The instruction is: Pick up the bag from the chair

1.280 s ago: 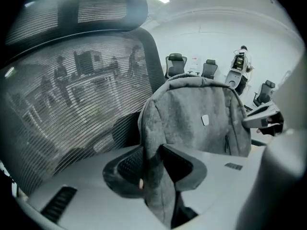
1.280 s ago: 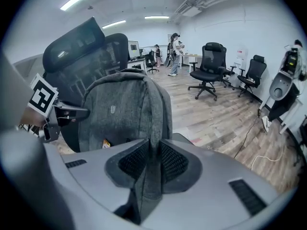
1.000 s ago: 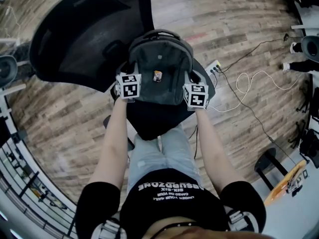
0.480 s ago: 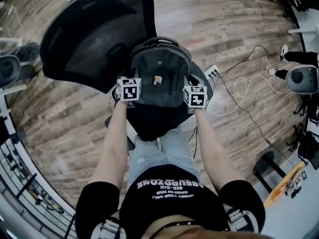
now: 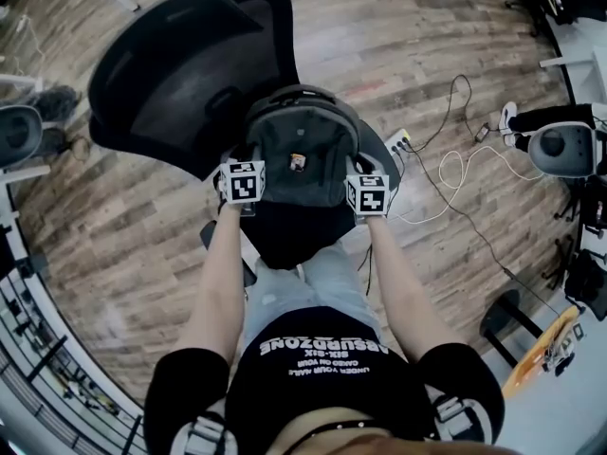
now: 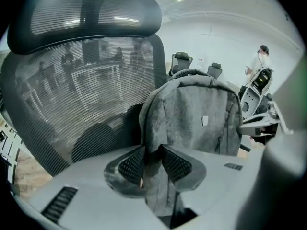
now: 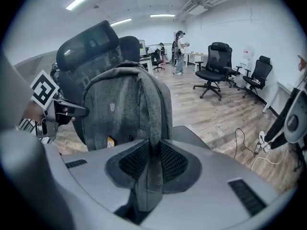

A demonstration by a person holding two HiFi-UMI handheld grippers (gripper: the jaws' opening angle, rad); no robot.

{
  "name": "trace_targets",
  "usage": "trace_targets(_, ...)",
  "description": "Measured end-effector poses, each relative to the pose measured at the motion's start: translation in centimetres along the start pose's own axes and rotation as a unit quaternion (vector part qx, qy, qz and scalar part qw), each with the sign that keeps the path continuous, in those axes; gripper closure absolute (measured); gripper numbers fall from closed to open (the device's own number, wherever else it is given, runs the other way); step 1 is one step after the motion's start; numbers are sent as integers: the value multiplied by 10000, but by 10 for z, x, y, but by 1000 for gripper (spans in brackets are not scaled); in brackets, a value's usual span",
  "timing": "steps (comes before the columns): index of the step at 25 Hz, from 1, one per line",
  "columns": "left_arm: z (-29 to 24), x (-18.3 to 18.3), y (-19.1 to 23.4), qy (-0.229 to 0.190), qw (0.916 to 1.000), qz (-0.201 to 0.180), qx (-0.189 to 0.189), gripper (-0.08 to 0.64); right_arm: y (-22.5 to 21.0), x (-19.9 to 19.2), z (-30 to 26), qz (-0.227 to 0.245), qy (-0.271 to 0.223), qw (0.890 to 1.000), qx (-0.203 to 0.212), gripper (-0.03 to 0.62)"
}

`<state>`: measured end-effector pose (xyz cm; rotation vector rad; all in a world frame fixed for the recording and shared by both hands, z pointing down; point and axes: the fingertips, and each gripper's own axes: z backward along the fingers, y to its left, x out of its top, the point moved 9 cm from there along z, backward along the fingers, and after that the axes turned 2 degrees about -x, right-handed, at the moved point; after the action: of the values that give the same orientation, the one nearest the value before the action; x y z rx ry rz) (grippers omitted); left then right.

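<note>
Seen from the head camera, a grey bag [image 5: 302,154] stands upright at the centre of the frame on the seat of a black mesh chair [image 5: 180,74], whose backrest fills the upper left. A person stands over it with both arms stretched out, one gripper at each lower corner of the bag. The left gripper [image 6: 152,152] pinches a fold of grey strap [image 6: 154,123] between its ribbed pads; its jaws have just been closing on that fabric. The right gripper [image 7: 149,152] likewise clamps the other strap [image 7: 151,114], which runs up from its pads to the top of the bag. Both grips look made, so the step in hand seems to be the lift itself. Whether the bag's base has left the seat cannot be told. The next move calls for raising both grippers together and level, so the soft bag does not tip or swing, and drawing it toward the person, away from the backrest and the seat edge.
</note>
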<state>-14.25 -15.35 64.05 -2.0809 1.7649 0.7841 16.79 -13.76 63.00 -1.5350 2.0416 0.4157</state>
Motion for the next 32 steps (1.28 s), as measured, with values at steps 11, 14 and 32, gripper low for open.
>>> trace_targets(11, 26, -15, 0, 107, 9997, 200, -88, 453, 10, -9, 22, -154, 144, 9997, 151, 520)
trace_targets(14, 33, -18, 0, 83, 9998, 156, -127, 456, 14, -11, 29, -103, 126, 9998, 107, 522)
trace_targets(32, 70, -38, -5, -43, 9999, 49, -132, 462, 27, -29, 62, 12, -87, 9999, 101, 527)
